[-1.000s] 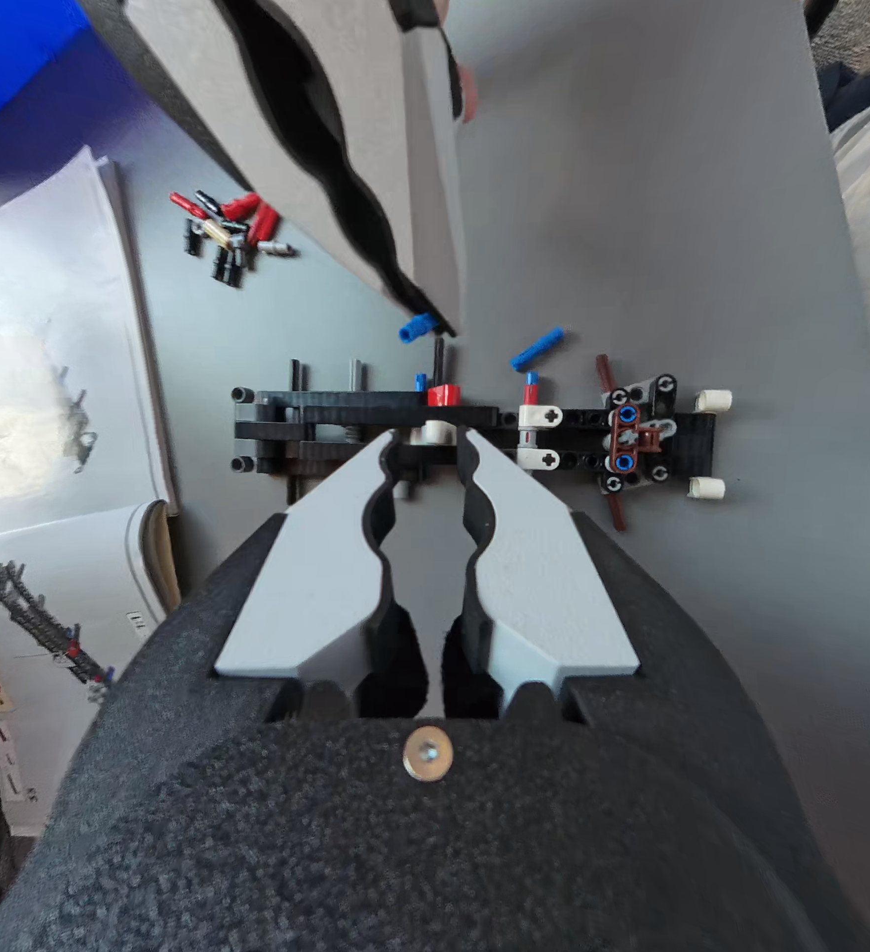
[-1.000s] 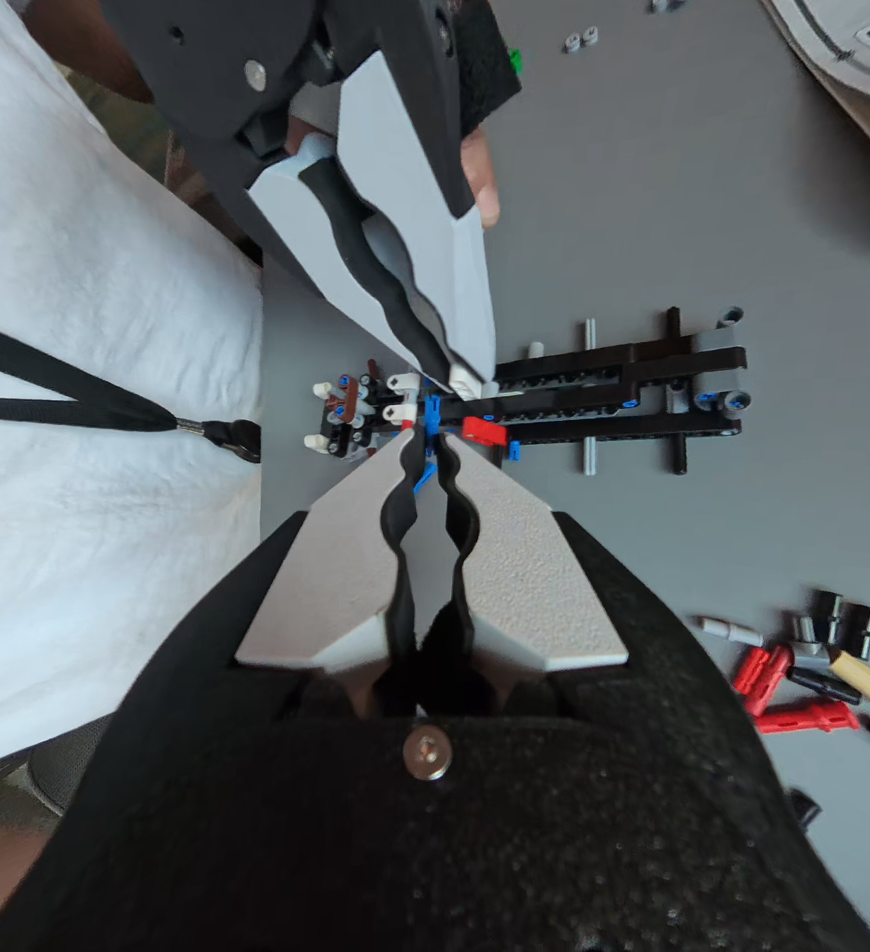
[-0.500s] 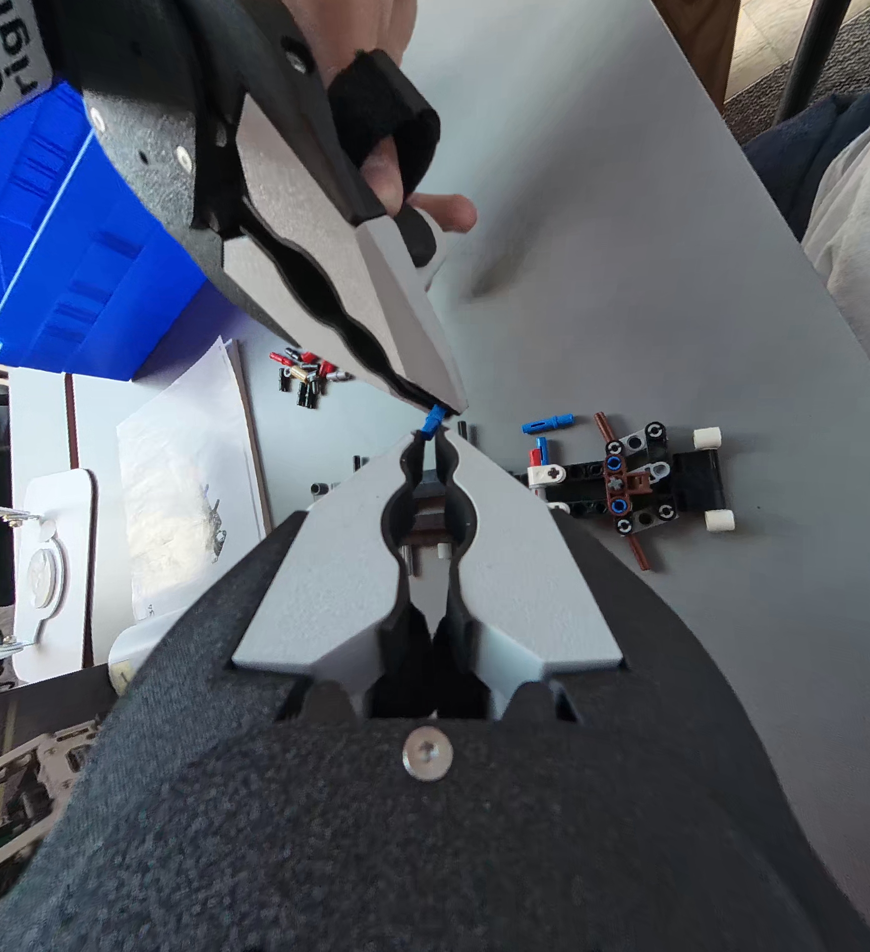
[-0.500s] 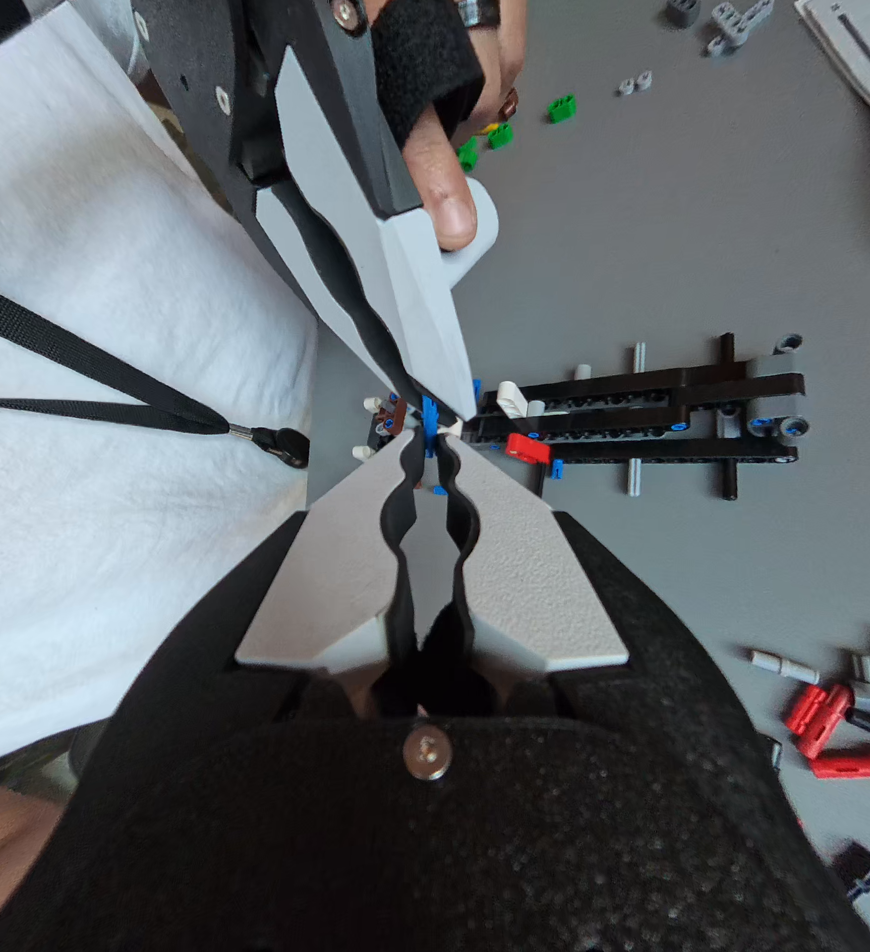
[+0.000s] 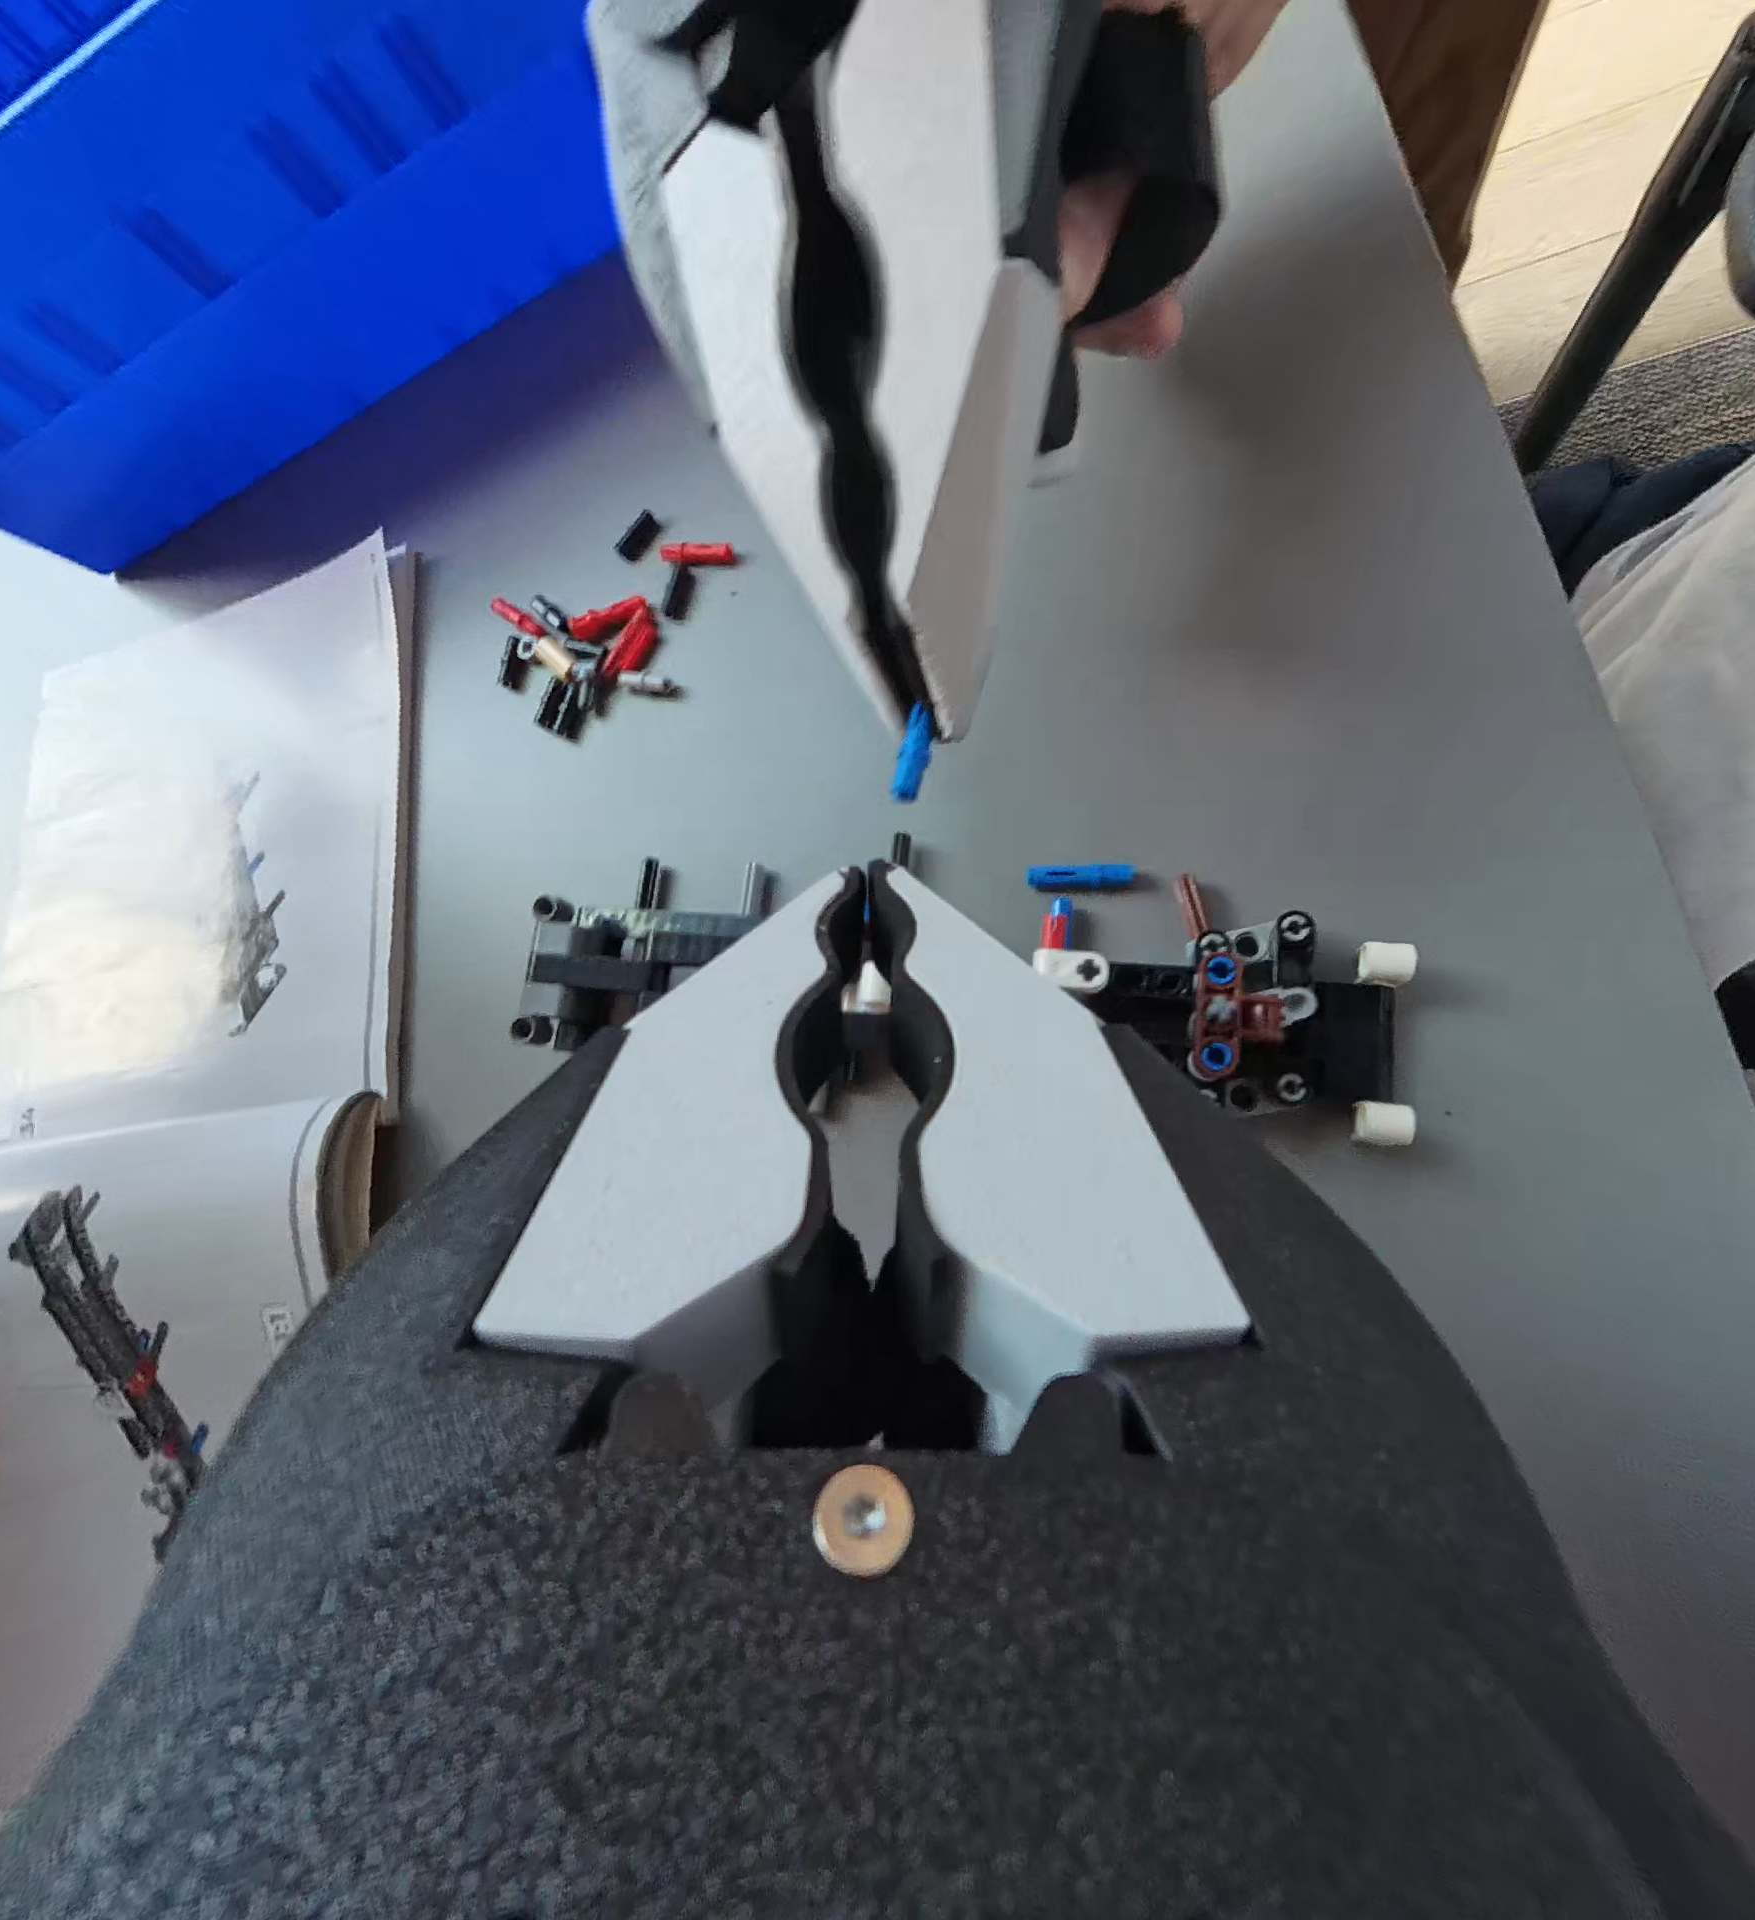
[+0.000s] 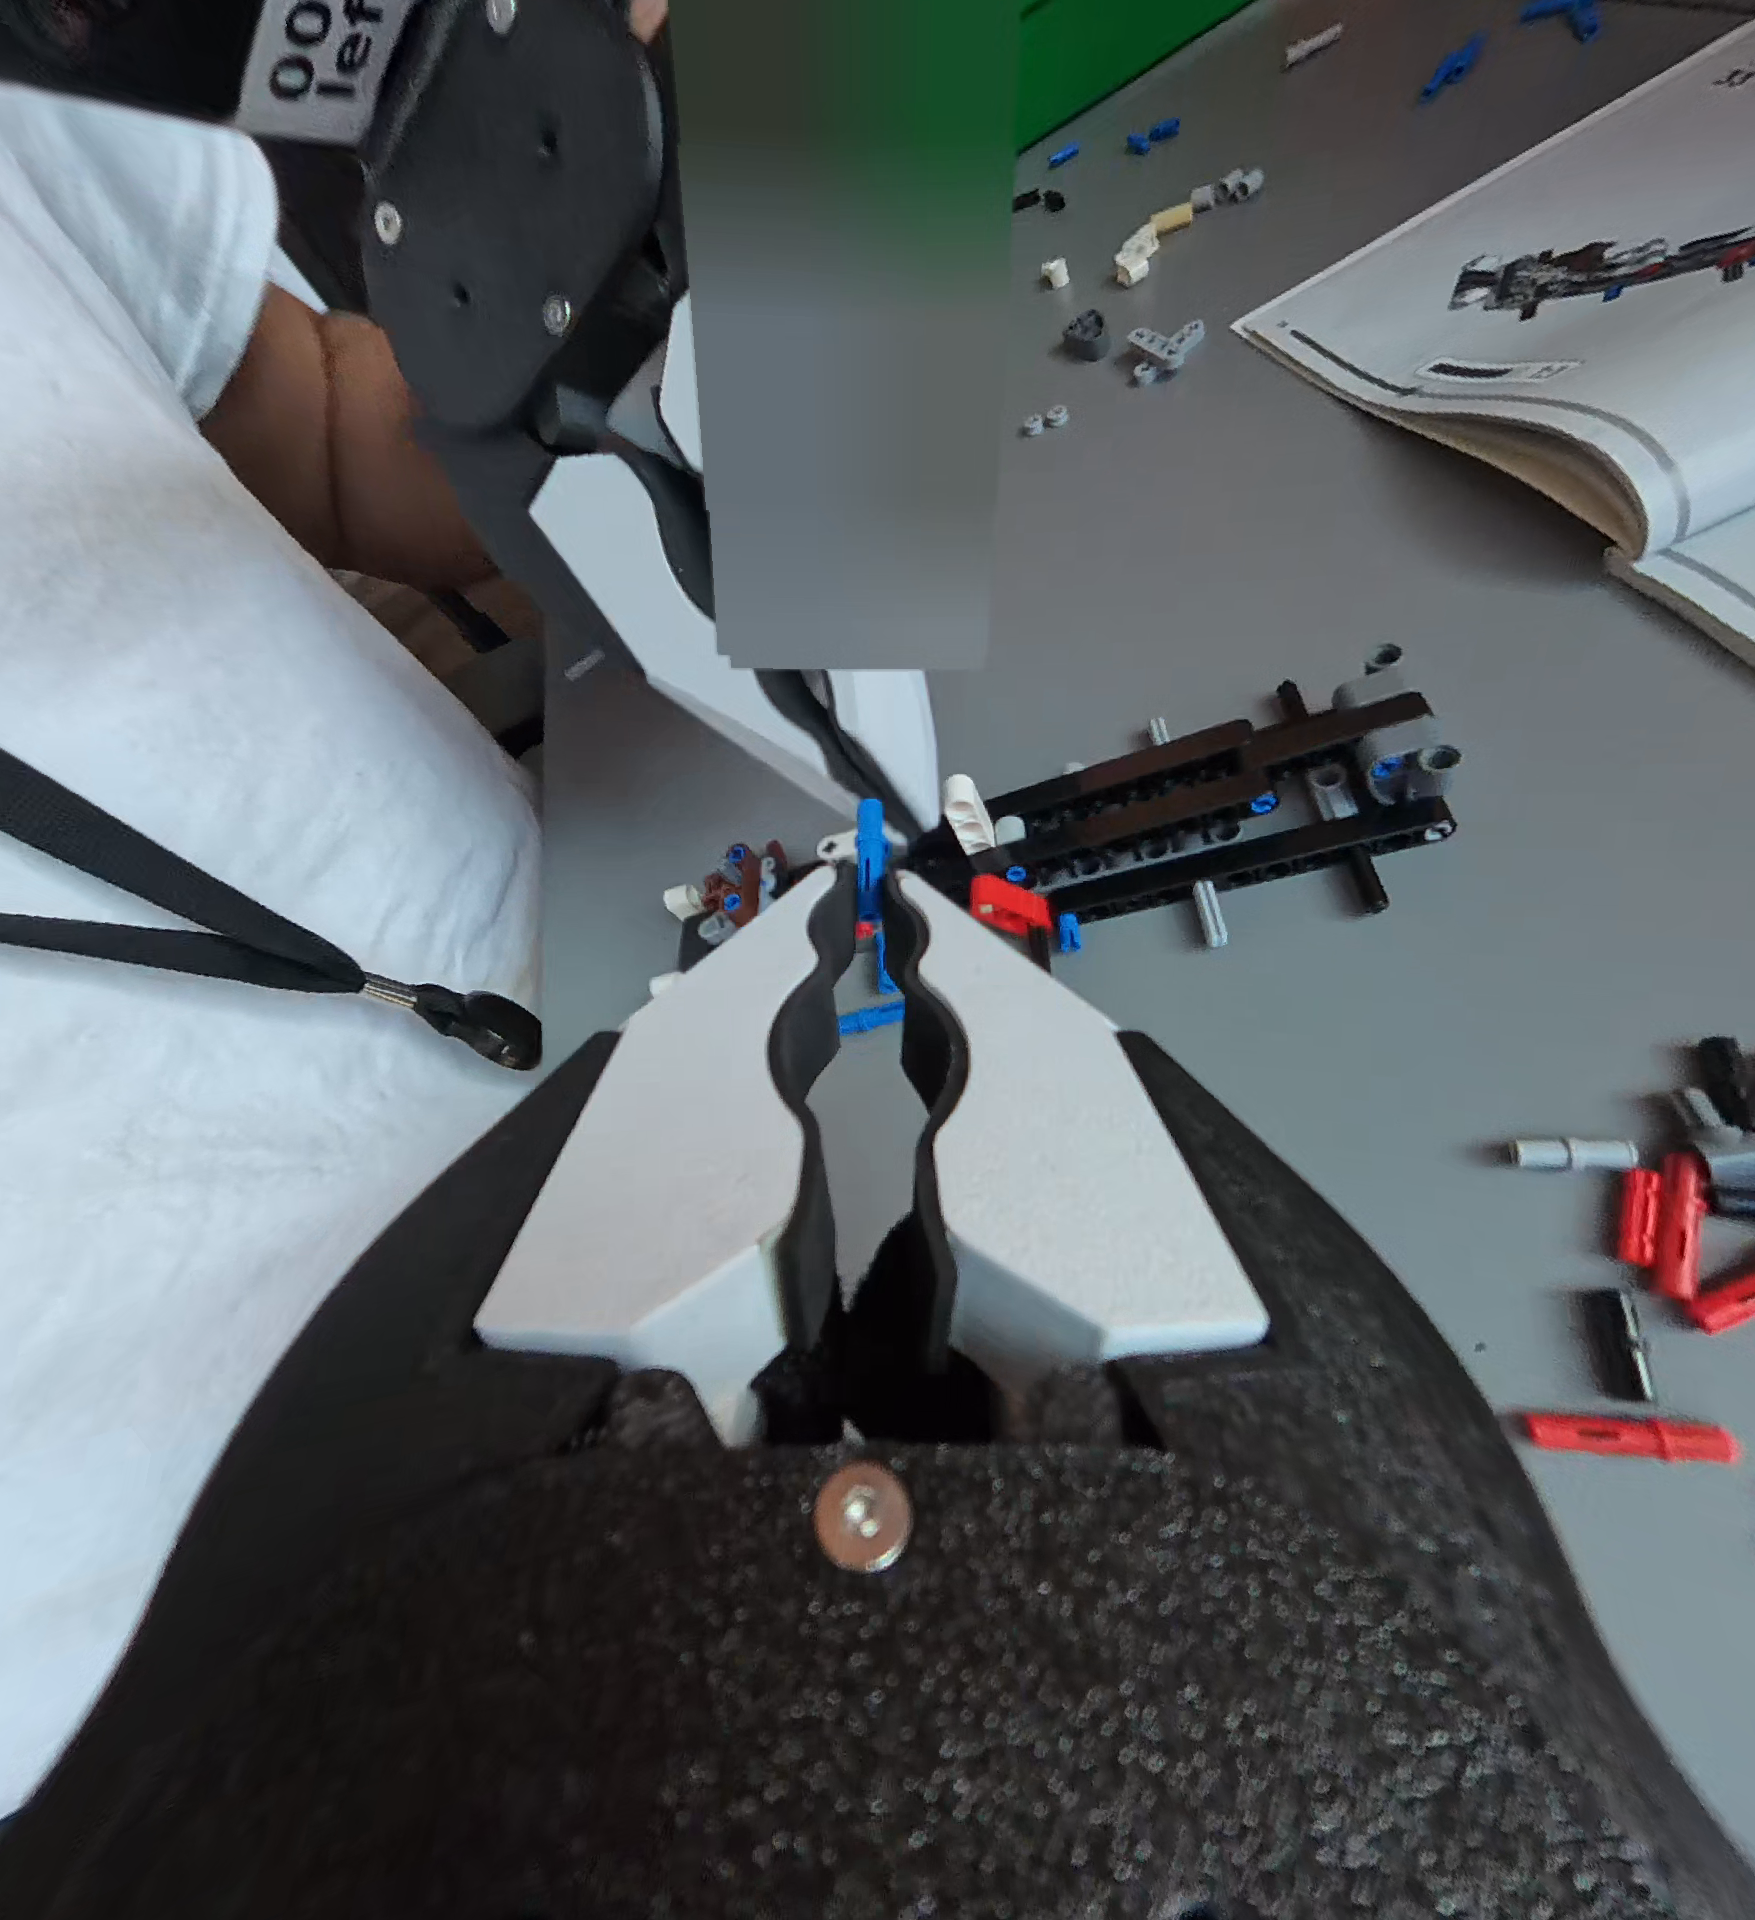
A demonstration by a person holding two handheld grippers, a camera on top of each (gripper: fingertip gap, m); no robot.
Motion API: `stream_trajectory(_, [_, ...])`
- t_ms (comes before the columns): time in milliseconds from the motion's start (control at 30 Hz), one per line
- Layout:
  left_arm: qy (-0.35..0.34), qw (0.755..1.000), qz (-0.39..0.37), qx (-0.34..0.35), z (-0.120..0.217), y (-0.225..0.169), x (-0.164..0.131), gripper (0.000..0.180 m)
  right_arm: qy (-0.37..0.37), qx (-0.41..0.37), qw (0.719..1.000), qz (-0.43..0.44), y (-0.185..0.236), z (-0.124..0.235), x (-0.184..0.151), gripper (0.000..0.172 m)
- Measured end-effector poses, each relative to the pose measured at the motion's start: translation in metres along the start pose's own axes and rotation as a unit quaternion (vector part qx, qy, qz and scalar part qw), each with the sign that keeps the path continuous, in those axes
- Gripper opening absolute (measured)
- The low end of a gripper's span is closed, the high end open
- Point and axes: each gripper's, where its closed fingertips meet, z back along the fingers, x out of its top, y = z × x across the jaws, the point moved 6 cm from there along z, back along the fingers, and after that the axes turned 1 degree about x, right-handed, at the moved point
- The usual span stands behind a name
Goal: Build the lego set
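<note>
Right jaws: nearly together, right gripper (image 6: 868,883) clamped on a blue pin (image 5: 912,750); pin juts past the tips, above the grey table (image 5: 1320,675).
Left jaws: tips together, left gripper (image 5: 868,883) down over the middle of the black beam assembly (image 6: 1226,800); a white piece shows in the hollow behind the tips; whether the pads press on it, cannot tell.
Near the tips: loose blue pin (image 5: 1079,878) flat on the table, just beyond the assembly; red piece (image 6: 1008,904) on the assembly's near side.
Left view only: blue bin (image 5: 229,229), end block with white bushes (image 5: 1299,1023).
Right view only: white shirt (image 6: 125,727) with black lanyard (image 6: 177,935), scattered grey and blue parts (image 6: 1143,343).
Both views: pile of red and black pins (image 5: 582,649), open instruction booklet (image 6: 1600,343).
Writing: white label on the left gripper's body, partly cut off; not given.
</note>
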Motion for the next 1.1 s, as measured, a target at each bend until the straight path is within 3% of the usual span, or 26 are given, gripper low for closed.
stream_trajectory(33, [0.007,1.0,0.015,0.002,0.001,0.004,-0.005,0.007,0.013,-0.022,1.0,0.0,0.001,0.002,-0.005,0.002])
stream_trajectory(100, [0.011,0.998,0.059,-0.029,0.003,0.008,-0.015,0.012,0.058,-0.08,0.995,0.009,0.0,0.005,-0.016,0.003])
stream_trajectory(233, [-0.006,0.991,0.097,-0.094,0.002,0.005,-0.026,0.024,0.095,-0.116,0.987,0.049,0.007,0.0,-0.02,0.003])
stream_trajectory(400, [-0.018,0.99,0.088,-0.112,-0.008,0.005,-0.033,0.006,0.14,-0.108,0.981,0.076,-0.003,-0.019,-0.013,0.003])
stream_trajectory(867, [-0.057,0.988,0.072,-0.121,-0.009,0.004,-0.037,0.006,0.144,-0.07,0.981,0.111,-0.01,-0.032,0.001,0.003])
stream_trajectory(1100, [-0.05,0.985,0.086,-0.144,-0.01,0.007,-0.037,0.006,0.129,-0.09,0.966,0.207,-0.009,-0.032,-0.002,0.003])
